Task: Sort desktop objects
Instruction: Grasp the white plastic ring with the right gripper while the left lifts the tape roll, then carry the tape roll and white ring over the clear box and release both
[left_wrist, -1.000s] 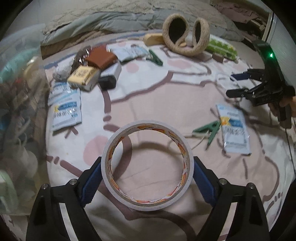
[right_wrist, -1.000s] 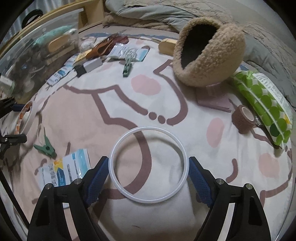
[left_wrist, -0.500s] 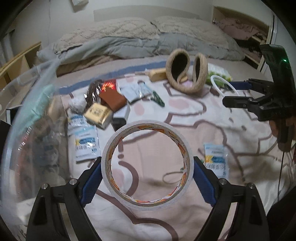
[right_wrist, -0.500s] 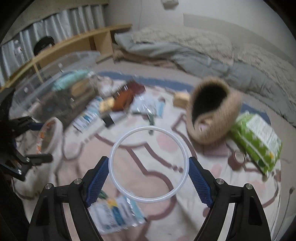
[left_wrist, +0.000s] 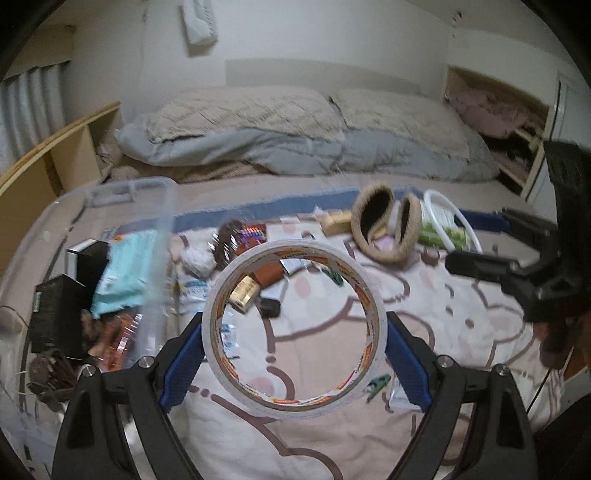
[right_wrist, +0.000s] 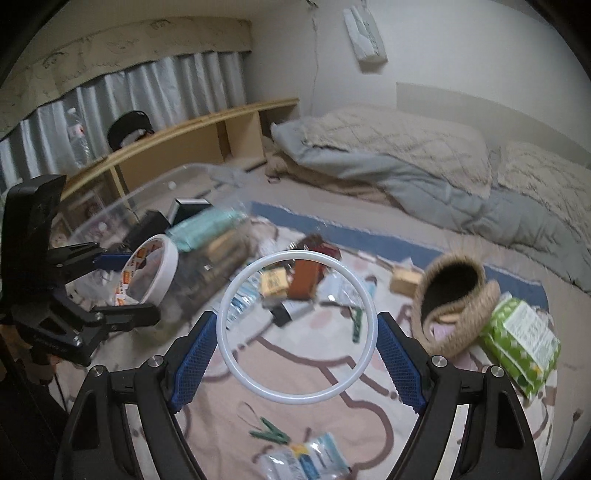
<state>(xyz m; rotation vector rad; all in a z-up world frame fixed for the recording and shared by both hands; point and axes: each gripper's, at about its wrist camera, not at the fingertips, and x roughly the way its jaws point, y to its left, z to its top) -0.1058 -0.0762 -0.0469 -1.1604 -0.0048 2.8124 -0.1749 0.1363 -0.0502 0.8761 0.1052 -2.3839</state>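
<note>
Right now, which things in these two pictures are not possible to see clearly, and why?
- Clear bin, left wrist view: its contents are smeared by motion blur and glare on the wall.
- Small items behind the white ring, right wrist view: blurred, labels unreadable.
- Blue packet, right wrist view: partly hidden by the right gripper.
- Tape roll print, left wrist view: too small.

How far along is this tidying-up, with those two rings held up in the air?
Partly done: the clear bin already holds boxes and packets. In hand: the left gripper clamps a tape roll, the right gripper a thin white ring. Left: clothespins, sachets, fuzzy slippers, a green pack.
</note>
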